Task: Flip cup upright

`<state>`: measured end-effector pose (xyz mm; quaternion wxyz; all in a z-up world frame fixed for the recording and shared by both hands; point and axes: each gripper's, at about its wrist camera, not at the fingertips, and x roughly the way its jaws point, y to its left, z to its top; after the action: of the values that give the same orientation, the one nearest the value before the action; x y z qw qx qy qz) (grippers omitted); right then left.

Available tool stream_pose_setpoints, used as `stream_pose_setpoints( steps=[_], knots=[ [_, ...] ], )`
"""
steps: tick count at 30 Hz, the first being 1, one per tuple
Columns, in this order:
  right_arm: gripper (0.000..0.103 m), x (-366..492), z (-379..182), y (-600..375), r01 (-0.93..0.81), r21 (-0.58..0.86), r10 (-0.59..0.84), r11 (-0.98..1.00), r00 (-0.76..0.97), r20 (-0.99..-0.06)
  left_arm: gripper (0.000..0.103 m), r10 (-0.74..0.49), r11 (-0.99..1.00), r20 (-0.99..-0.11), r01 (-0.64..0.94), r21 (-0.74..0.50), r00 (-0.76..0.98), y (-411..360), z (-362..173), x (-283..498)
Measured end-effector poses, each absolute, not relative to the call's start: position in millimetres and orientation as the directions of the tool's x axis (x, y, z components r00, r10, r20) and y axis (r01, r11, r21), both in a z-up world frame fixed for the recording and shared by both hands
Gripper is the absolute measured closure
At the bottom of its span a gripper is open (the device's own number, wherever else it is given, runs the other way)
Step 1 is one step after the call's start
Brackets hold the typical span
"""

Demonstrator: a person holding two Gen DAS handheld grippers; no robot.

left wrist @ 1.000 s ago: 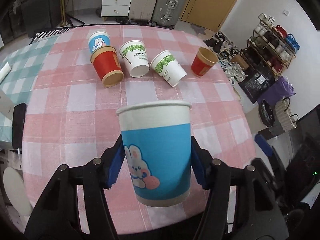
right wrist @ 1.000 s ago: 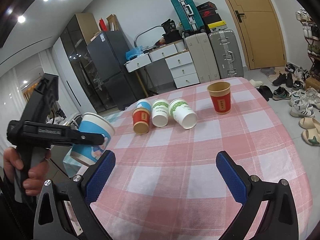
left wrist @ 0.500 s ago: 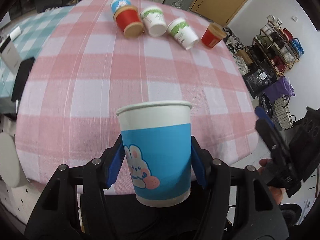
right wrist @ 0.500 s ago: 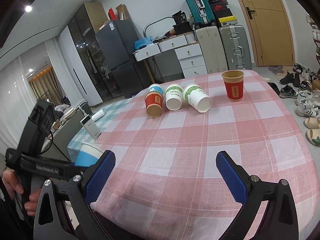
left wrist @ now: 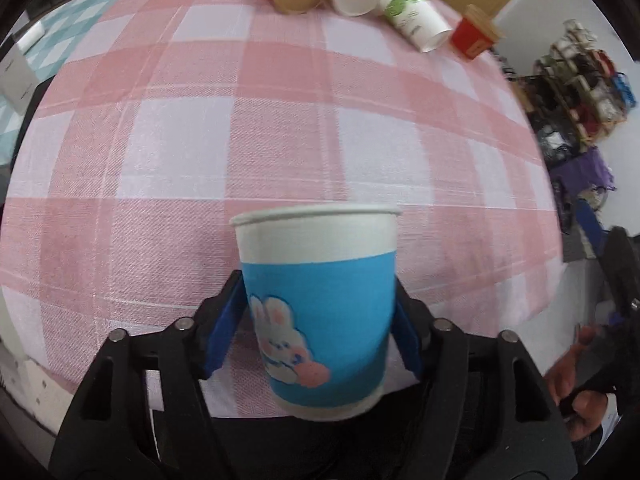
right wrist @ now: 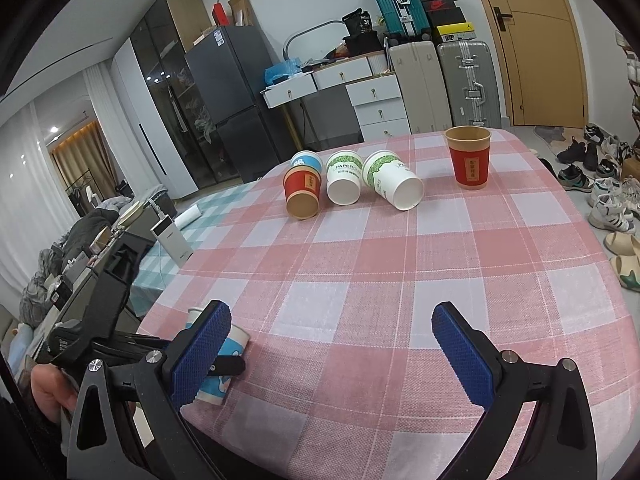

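My left gripper (left wrist: 318,334) is shut on a blue paper cup with a bunny print (left wrist: 318,304). The cup is upright, rim up, low over the near left corner of the pink checked table (left wrist: 280,128). The right wrist view shows this cup (right wrist: 226,354) at the table's near left edge, partly hidden behind my right finger. I cannot tell whether its base touches the cloth. My right gripper (right wrist: 332,350) is open and empty over the near edge.
At the far side lie a red cup (right wrist: 302,194), two white-green cups (right wrist: 344,178) (right wrist: 394,184) and a blue cup (right wrist: 306,160), all on their sides. A red cup (right wrist: 468,162) stands upright at the far right. A white box (right wrist: 174,240) stands on the teal table to the left.
My left gripper has carried the blue cup down from mid-air toward the table's near left corner. My right gripper has stayed open and shifted only slightly.
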<state>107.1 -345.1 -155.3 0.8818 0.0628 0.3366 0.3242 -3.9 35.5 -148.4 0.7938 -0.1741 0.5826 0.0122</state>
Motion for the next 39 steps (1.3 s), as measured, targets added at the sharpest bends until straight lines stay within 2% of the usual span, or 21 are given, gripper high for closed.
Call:
stream_pose_setpoints(
  steps=[2, 8, 16, 17, 18, 28, 39],
  knots=[
    [0.0, 107.8, -155.8, -344.1, -0.53, 0.325, 0.611, 0.784, 0.563, -0.556, 0.021, -0.168, 0.942, -0.928, -0.224, -0.25, 0.332, 35.5, -147.9, -2.7],
    [0.0, 105.6, -155.2, -340.2, -0.536, 0.321, 0.614, 0.781, 0.56, -0.556, 0.02, -0.155, 0.939, -0.929, -0.241, -0.244, 0.337, 42.1, -147.1, -3.0],
    [0.0, 102.3, -149.0, -339.2, -0.543, 0.312, 0.615, 0.779, 0.569, -0.545, 0.012, -0.068, 0.955, -0.894, -0.23, -0.187, 0.442, 44.4, -115.3, -10.2],
    [0.0, 101.6, -148.6, -339.1, -0.543, 0.312, 0.616, 0.779, 0.572, -0.542, 0.008, -0.048, 0.958, -0.885, -0.229, -0.172, 0.463, 44.3, -107.7, -11.9],
    [0.0, 101.0, -147.8, -338.9, -0.544, 0.311, 0.616, 0.779, 0.574, -0.54, 0.0, -0.035, 0.96, -0.876, -0.227, -0.163, 0.481, 44.2, -101.5, -13.3],
    [0.0, 87.9, -128.7, -336.0, -0.566, 0.3, 0.631, 0.768, 0.586, -0.508, 0.001, 0.051, 0.968, -0.76, -0.219, -0.121, 0.648, 47.0, -34.3, -36.4],
    [0.0, 50.5, -91.2, -311.1, -0.691, 0.287, 0.733, 0.663, 0.524, -0.433, 0.001, 0.142, 0.966, -0.606, -0.244, -0.089, 0.782, 57.0, 21.0, -106.2]
  ],
)
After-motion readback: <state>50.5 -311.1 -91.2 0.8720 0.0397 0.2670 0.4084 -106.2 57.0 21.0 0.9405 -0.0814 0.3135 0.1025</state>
